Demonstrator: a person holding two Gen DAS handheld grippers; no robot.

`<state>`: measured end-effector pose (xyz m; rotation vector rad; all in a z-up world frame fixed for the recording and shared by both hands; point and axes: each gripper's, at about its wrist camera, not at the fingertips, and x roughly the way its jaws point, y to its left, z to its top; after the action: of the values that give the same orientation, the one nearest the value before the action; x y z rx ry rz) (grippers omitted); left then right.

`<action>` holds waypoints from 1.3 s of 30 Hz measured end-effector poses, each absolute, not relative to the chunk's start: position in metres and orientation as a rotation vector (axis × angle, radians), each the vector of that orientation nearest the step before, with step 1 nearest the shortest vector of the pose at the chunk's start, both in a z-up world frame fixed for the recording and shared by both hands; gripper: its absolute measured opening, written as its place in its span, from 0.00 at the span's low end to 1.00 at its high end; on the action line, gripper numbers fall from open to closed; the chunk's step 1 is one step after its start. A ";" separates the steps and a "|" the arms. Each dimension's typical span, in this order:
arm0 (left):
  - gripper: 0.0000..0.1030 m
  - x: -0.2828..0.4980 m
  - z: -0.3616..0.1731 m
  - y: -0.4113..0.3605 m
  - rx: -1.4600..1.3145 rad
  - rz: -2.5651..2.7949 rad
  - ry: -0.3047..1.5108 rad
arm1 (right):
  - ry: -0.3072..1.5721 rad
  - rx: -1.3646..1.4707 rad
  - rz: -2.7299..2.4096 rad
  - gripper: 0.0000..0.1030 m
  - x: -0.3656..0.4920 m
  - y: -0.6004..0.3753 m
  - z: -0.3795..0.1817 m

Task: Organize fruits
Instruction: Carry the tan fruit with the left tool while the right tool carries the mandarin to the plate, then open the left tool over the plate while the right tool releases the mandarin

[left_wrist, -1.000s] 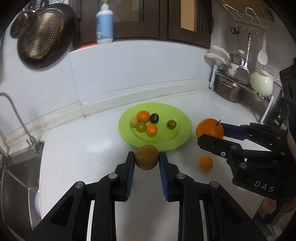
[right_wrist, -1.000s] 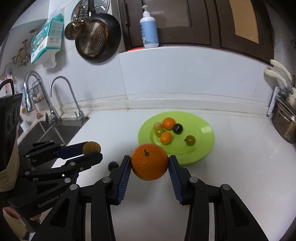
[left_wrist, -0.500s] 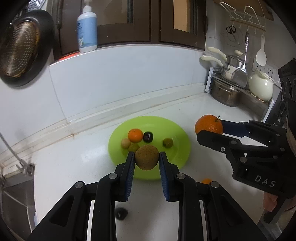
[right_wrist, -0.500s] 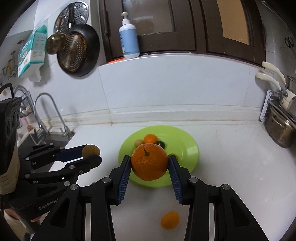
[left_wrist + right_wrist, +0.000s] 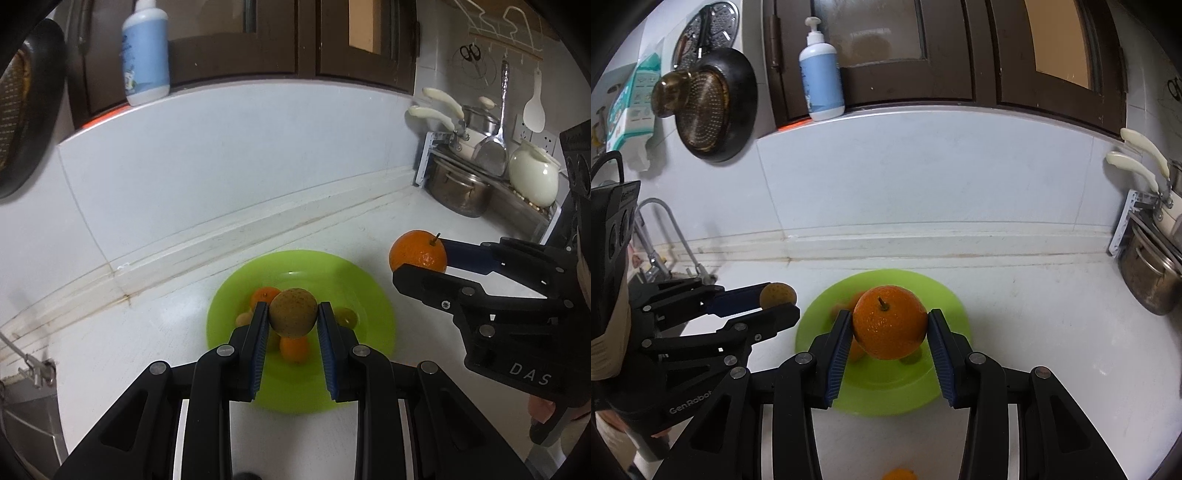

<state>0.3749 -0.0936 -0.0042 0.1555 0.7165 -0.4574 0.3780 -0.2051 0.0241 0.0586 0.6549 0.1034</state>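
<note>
My left gripper (image 5: pixel 293 320) is shut on a brown kiwi (image 5: pixel 293 312) and holds it above the near part of the green plate (image 5: pixel 373 306). Small fruits lie on the plate, among them a small orange one (image 5: pixel 293 349). My right gripper (image 5: pixel 889 326) is shut on a large orange (image 5: pixel 889 326) above the same plate (image 5: pixel 945 302). In the left wrist view the right gripper (image 5: pixel 419 260) with the orange (image 5: pixel 417 253) is at the plate's right edge. In the right wrist view the left gripper (image 5: pixel 779 297) with the kiwi (image 5: pixel 777 293) is at the plate's left.
A small orange fruit (image 5: pixel 899 473) lies on the white counter near the plate's front. A steel pot (image 5: pixel 460 190) and a white jug (image 5: pixel 532 177) stand at the right. A sink tap (image 5: pixel 661 236) is at the left. A bottle (image 5: pixel 822 88) stands on the ledge.
Both grippers have moved forward towards the wall, and each now holds its fruit over the green plate. Their grips have not changed.
</note>
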 end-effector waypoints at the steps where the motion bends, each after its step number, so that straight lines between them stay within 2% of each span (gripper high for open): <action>1: 0.26 0.379 -0.007 -0.096 0.160 -0.457 0.722 | 0.659 0.057 0.103 0.41 0.382 -0.207 0.023; 20: 0.26 0.461 -0.052 -0.132 0.198 -0.489 0.828 | 0.792 0.066 0.085 0.41 0.450 -0.235 -0.030; 33: 0.26 0.487 -0.078 -0.142 0.251 -0.475 0.886 | 0.861 0.099 0.100 0.41 0.476 -0.246 -0.062; 36: 0.33 0.486 -0.078 -0.143 0.269 -0.465 0.873 | 0.865 0.100 0.105 0.41 0.479 -0.246 -0.065; 39: 0.35 0.483 -0.075 -0.140 0.269 -0.455 0.866 | 0.870 0.104 0.109 0.41 0.482 -0.245 -0.066</action>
<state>0.4829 -0.1396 -0.0751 0.2690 0.8663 -0.4548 0.4819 -0.2454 -0.0658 0.1041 0.8700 0.1090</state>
